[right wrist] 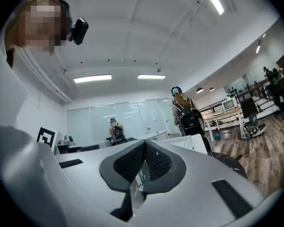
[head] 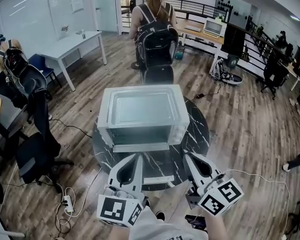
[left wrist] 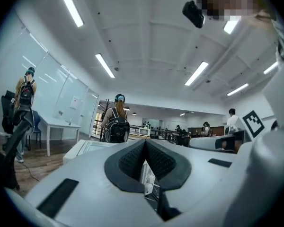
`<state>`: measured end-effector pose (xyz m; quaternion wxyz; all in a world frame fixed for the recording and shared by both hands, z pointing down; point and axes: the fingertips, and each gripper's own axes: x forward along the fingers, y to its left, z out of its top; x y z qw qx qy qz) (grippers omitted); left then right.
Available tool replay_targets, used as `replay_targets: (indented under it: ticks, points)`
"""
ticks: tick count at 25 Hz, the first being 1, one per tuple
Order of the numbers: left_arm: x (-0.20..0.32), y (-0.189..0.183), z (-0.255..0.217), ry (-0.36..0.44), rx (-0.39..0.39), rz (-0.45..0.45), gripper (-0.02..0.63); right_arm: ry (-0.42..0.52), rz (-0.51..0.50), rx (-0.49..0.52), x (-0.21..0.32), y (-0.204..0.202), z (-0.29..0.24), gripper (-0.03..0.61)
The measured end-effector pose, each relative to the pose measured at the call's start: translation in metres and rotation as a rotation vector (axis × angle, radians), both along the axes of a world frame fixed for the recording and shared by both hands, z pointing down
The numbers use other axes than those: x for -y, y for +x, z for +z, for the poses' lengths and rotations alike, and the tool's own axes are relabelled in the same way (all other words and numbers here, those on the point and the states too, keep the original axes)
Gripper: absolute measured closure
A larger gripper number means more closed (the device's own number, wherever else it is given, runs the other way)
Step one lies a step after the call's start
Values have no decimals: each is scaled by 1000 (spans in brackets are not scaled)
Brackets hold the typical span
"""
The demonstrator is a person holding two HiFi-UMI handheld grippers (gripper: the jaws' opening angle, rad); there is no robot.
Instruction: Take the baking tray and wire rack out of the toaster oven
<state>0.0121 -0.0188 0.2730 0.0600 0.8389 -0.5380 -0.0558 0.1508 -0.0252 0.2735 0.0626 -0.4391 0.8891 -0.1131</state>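
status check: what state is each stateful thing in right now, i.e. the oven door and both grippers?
White toaster oven: upright on the round black marble table, door looks closed.
Left gripper: shut, nothing between its pads, short of the oven front.
Right gripper: shut, nothing between its pads, short of the oven front.
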Motion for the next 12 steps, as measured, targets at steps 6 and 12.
replay_targets:
  ticks: [6,12]
  points:
    - [-44,14,-1,24,67,-18,612,46,-25,-64,-45,9,-3,577]
    - [-70,12,2,24,77,-44,612,46,-57,-67,-71,9,-1,577]
